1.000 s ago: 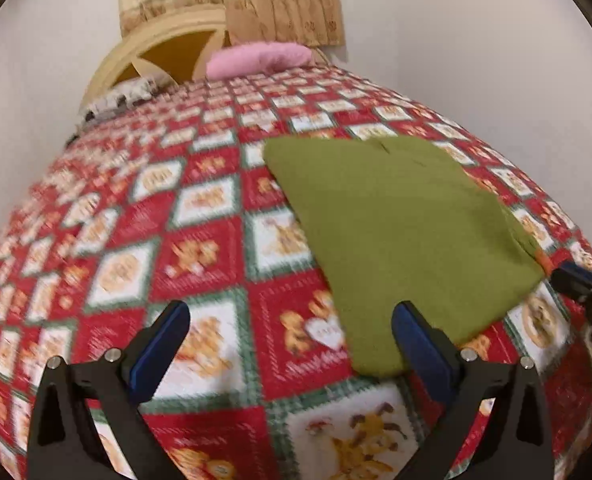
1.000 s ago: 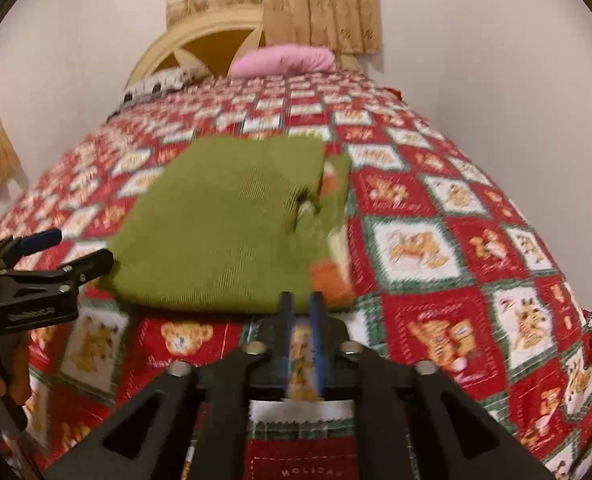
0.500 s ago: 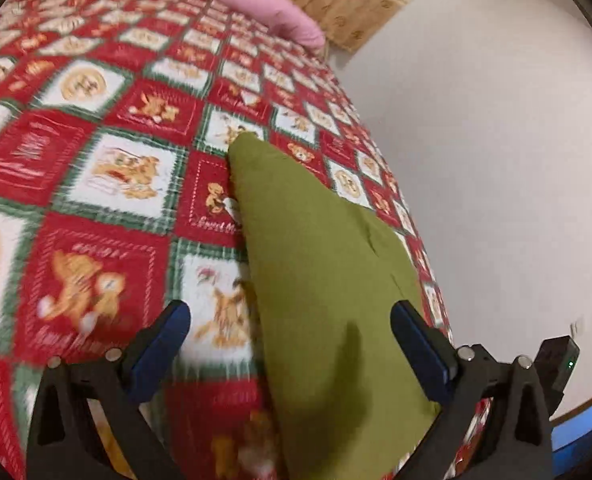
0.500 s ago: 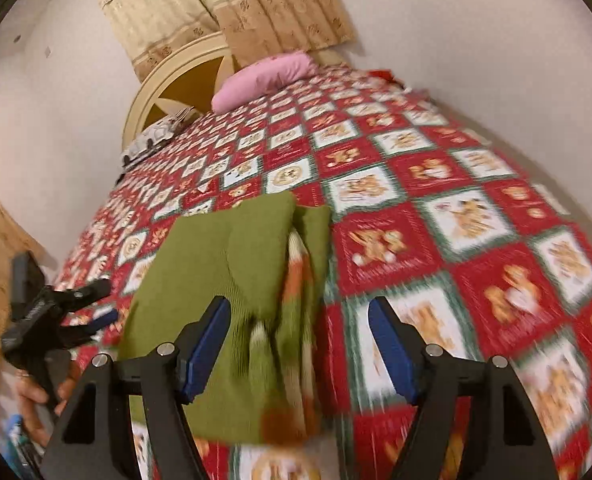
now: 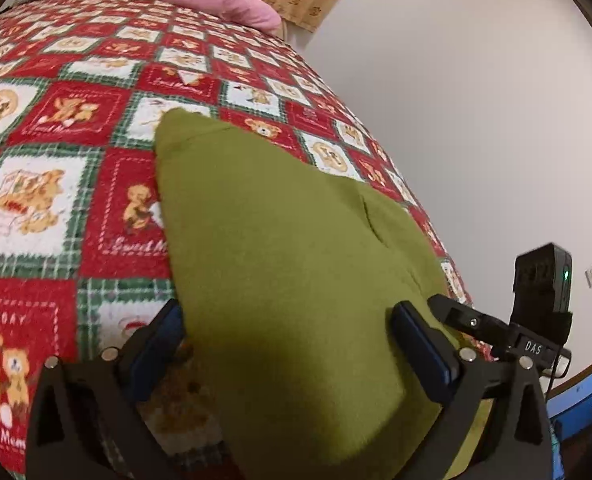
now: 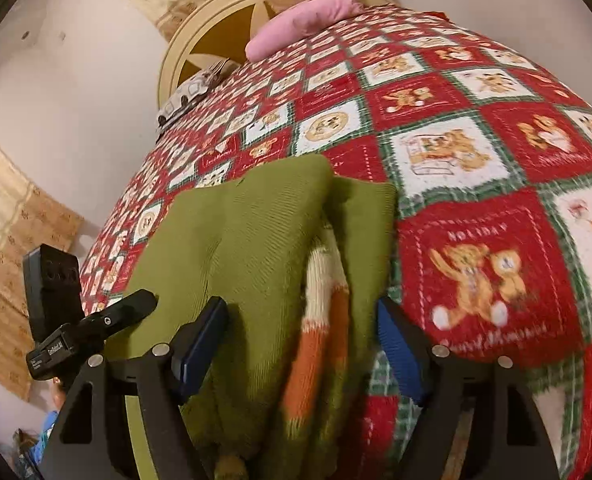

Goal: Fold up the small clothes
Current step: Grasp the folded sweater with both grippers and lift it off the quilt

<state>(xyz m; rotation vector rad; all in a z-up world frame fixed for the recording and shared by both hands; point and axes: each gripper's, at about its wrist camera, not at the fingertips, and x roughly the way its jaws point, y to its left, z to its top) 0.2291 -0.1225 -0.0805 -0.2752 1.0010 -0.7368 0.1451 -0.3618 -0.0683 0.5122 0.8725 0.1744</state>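
Both tools, left (image 5: 288,344) and right (image 6: 299,340), just dropped onto the sweater's (image 5: 280,240) near edge, jaws apart, so next fold's coming.

Right gripper (image 6: 299,344) opened; both now straddle sweater (image 5: 296,264)

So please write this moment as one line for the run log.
left gripper: open, jaws straddling near edge | right gripper: open, same | green sweater: partly folded on quilt | striped sleeve showing

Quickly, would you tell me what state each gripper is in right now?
Left gripper: open, straddling the green garment.
Right gripper: open, over the garment's striped edge.
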